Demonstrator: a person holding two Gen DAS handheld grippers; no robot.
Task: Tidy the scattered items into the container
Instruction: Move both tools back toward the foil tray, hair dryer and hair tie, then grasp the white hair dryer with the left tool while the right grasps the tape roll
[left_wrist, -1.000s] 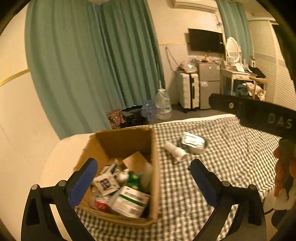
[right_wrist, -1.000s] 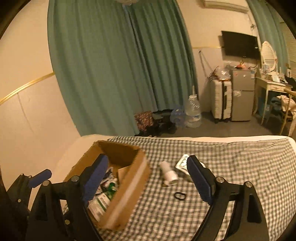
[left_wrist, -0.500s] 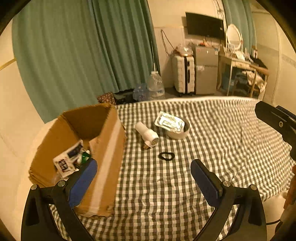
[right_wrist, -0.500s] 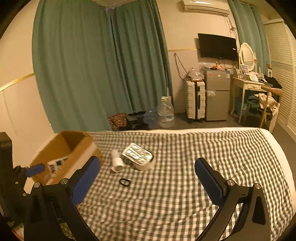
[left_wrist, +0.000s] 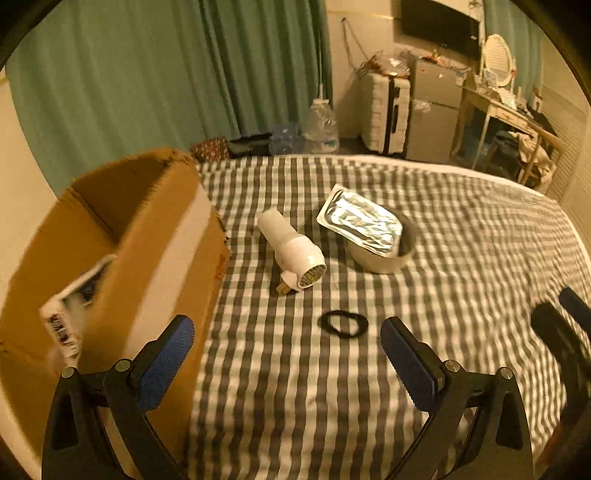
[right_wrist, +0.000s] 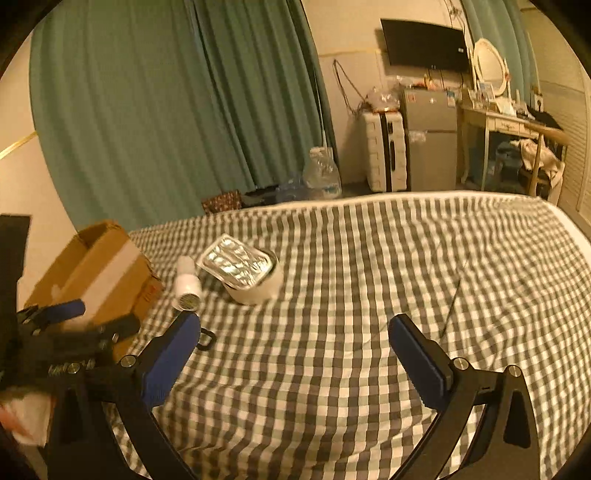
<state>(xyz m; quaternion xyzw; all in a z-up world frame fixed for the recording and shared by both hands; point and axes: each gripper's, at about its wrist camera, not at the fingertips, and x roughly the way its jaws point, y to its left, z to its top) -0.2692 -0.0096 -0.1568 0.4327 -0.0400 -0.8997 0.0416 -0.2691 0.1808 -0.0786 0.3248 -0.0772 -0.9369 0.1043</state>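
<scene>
In front of the left tool (left_wrist: 286, 343), a black ring (left_wrist: 343, 323) is seen on the bed (left_wrist: 461, 258). Both tools are held wide open and empty, the right tool (right_wrist: 293, 341) having just been opened.

The left wrist view is taken from low over the checked bed cover (left_wrist: 295, 387), angled down and forward along the left gripper (left_wrist: 286, 354), with the cardboard box (left_wrist: 122, 251) close at its left edge. The right wrist view is taken from further right and further back, along the right gripper (right_wrist: 293, 349), so the box (right_wrist: 92, 266) is seen smaller. The white bowl (left_wrist: 384, 254) (right_wrist: 258, 288), the white cylinder (left_wrist: 295, 251) (right_wrist: 186, 286) and the curtained far wall are shared by both views.
</scene>
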